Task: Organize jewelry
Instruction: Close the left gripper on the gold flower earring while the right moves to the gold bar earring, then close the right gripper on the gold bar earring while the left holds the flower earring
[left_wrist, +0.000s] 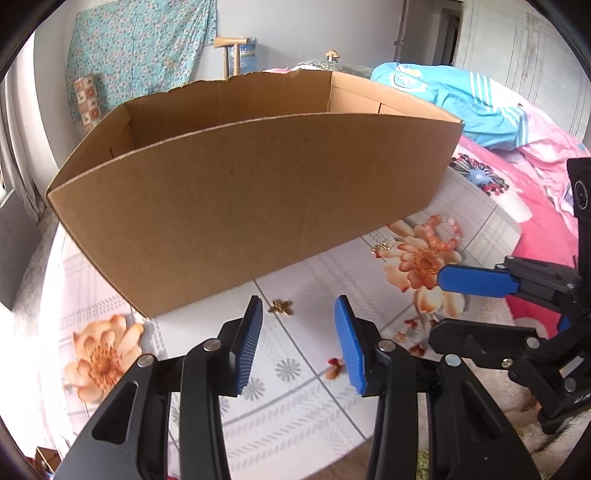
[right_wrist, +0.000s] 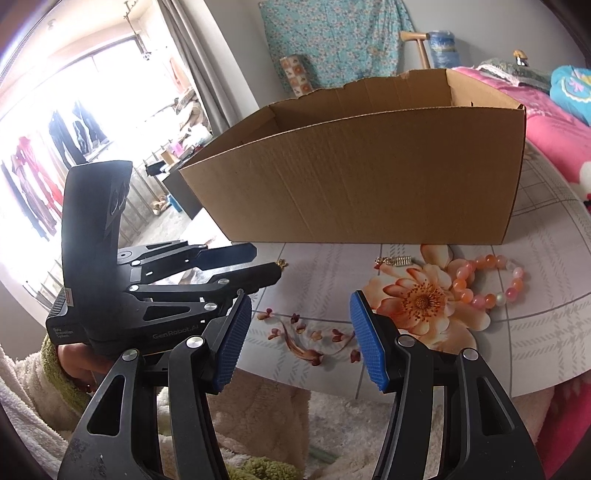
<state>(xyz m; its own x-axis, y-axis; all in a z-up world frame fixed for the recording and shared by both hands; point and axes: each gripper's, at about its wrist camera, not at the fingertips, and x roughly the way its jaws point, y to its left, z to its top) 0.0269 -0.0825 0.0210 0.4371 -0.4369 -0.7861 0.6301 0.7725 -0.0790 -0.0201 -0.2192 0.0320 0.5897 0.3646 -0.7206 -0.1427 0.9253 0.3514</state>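
A brown cardboard box (left_wrist: 236, 192) stands open-topped on a floral tablecloth; it also shows in the right wrist view (right_wrist: 369, 177). A small gold brooch (left_wrist: 281, 307) lies just ahead of my open, empty left gripper (left_wrist: 299, 314). A pink and orange bead bracelet (right_wrist: 487, 284) and a small gold clasp piece (right_wrist: 393, 261) lie by the box's right front corner, ahead and right of my open, empty right gripper (right_wrist: 301, 310). The bracelet also shows in the left wrist view (left_wrist: 443, 236). The box's inside floor is hidden.
The tablecloth (left_wrist: 303, 369) has printed orange flowers. A pink blanket (left_wrist: 532, 206) and blue clothing (left_wrist: 450, 99) lie on the right. The right gripper's blue pad (left_wrist: 476, 281) reaches in from the right, and the left gripper (right_wrist: 266, 271) is at the right view's left.
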